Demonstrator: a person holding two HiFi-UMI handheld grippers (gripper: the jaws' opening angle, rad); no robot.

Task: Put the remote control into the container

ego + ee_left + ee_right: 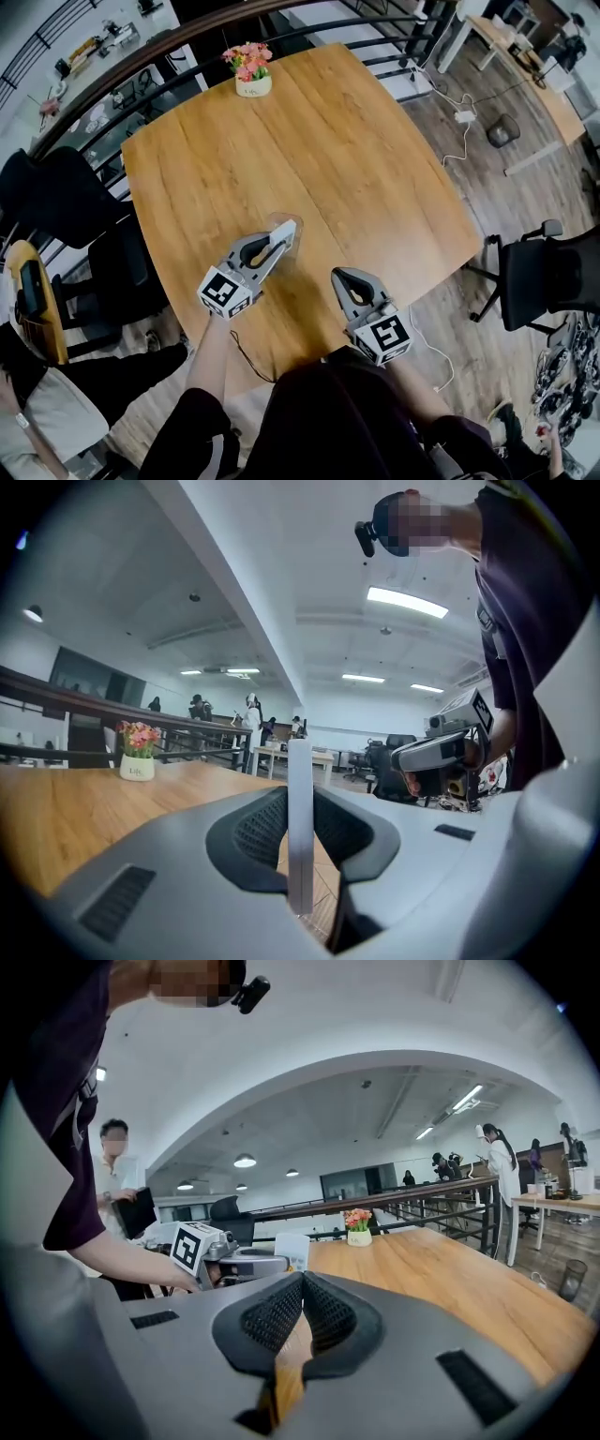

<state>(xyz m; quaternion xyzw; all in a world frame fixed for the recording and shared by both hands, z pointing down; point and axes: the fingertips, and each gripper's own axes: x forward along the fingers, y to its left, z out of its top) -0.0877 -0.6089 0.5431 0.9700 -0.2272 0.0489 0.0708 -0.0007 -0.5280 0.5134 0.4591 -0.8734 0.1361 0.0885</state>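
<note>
Both tools I am running sit over the near part of the wooden table. My left hand-held gripper is clamped on the remote control, a slim white slab standing edge-on between its jaws above the tabletop. My right hand-held gripper, near the left one, has its jaws pressed together with nothing between them. A flower pot stands at the far edge.
</note>
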